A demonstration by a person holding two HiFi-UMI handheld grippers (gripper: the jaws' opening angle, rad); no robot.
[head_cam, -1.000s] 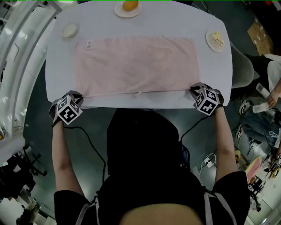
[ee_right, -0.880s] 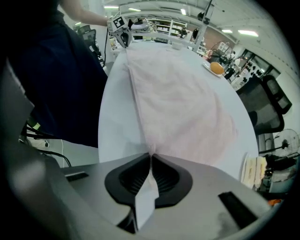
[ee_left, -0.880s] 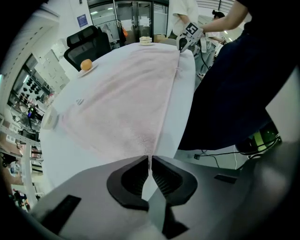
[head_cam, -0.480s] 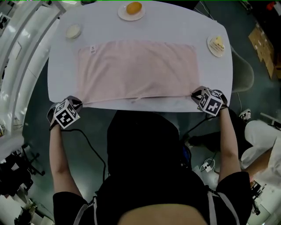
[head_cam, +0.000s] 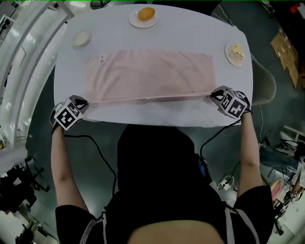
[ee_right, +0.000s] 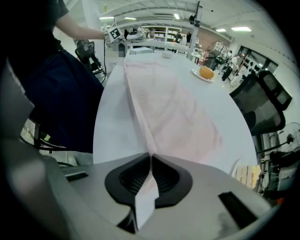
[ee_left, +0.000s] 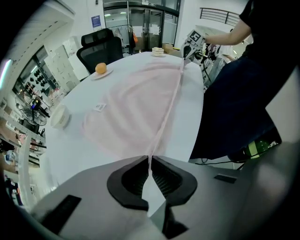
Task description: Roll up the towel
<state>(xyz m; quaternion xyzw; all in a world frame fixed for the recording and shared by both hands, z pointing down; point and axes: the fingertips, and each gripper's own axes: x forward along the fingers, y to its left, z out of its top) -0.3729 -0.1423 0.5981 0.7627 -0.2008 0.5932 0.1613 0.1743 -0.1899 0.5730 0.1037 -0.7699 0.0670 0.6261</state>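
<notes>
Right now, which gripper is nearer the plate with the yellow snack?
Right. The right gripper pinches the towel's near corner on the plate's side of the table; the left gripper holds the other near corner, at the towel's opposite end.

White oval surface (head_cam: pixel 157 114), glossy. Orange (head_cam: pixel 146 13) on small plate (head_cam: pixel 135 21) at middle of surface's far edge. Pale round dish (head_cam: pixel 82 38) near surface's far left corner. Plate (head_cam: pixel 229 57) with yellow piece of food (head_cam: pixel 237 47) near surface's far right corner. Grey chair (head_cam: pixel 266 86) against surface's right end. Cardboard box (head_cam: pixel 287 47) on dark floor (head_cam: pixel 38 143), right of surface, well apart. Black office chair (ee_left: pixel 101 44) just beyond surface's far edge.
</notes>
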